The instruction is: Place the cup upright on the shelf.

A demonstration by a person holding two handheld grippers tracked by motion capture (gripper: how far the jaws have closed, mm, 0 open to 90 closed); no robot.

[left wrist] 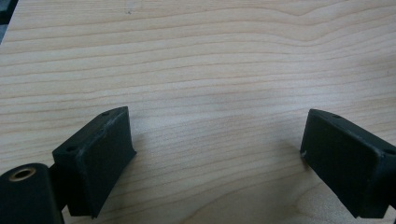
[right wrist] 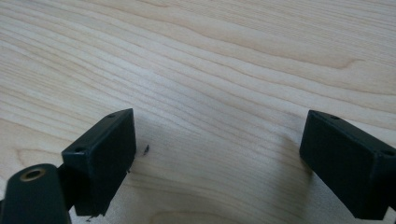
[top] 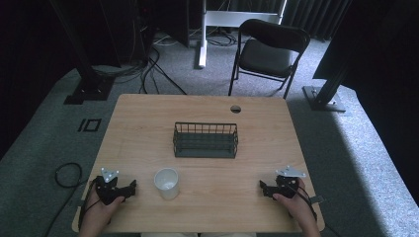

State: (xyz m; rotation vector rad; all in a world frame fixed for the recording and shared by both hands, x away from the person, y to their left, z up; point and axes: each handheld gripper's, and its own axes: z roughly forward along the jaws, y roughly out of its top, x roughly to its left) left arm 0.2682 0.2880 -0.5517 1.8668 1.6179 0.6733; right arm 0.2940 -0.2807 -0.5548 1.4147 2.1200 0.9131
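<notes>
On the floor left of the wooden surface [top: 148, 113] a black cable [top: 66, 174] lies in a loop, and a small black rectangle outline [top: 89, 125] is marked on the grey carpet [top: 44, 143] beside the surface's left edge.

At the near left corner of the surface, the person's left hand [top: 101, 207] holds the left hand-held gripper [top: 132, 187], which rests low over the wood with its jaws pointing to the right, toward the cup. A grey three-cornered plate [top: 109, 174] sits on top of it. In the left gripper view the two black jaws stand wide apart with nothing between them, only bare wood grain.

Just to the right of that hand-held gripper, near the front edge, stands a white cup [top: 166, 183], upright and open at the top. It is apart from the jaws.

Farther back, about the middle of the surface, sits a dark wire basket [top: 205, 140], rectangular, with its long side facing the person. It looks empty, and it is well apart from the cup and both hands.

Behind the basket, near the far edge, there is a round cable hole [top: 235, 109] in the wood. Beyond the surface a black folding chair [top: 269, 52] stands on the carpet.

At the near right corner, the right hand [top: 296, 207] holds the right hand-held gripper [top: 262, 188], its jaws pointing left. In the right gripper view the jaws are spread wide and hold nothing.
</notes>
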